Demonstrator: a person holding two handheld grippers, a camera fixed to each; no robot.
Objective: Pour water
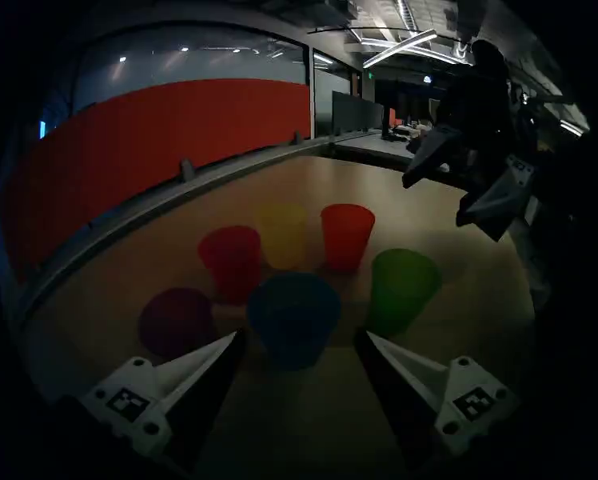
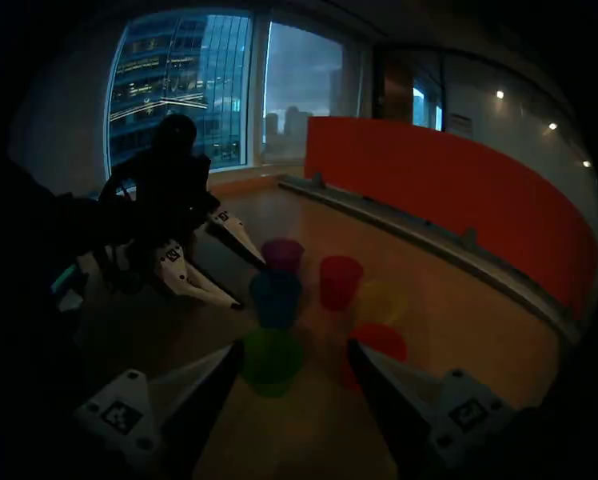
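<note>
Left gripper [image 1: 299, 334] and right gripper [image 2: 295, 344] gaping empty, I am centring the left on the blue cup [image 1: 293, 316] in the middle of the table [image 1: 339, 192], clear of the green cup [image 1: 401, 288].

The left gripper [image 1: 299, 334] holds its fingers apart, a dark blue plastic cup [image 1: 293, 316] just ahead on the wooden table [image 1: 467, 320]. Around it cluster a purple cup [image 1: 177, 320], red cup [image 1: 232, 260], yellow cup [image 1: 283, 234], orange cup [image 1: 347, 236] and green cup [image 1: 401, 288]. The right gripper [image 1: 433, 202] hangs above, fingers spread.

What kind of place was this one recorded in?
Probably a dim high-rise office: a long wooden table edged by a red divider panel, ceiling strip lights, and large city-view windows.
</note>
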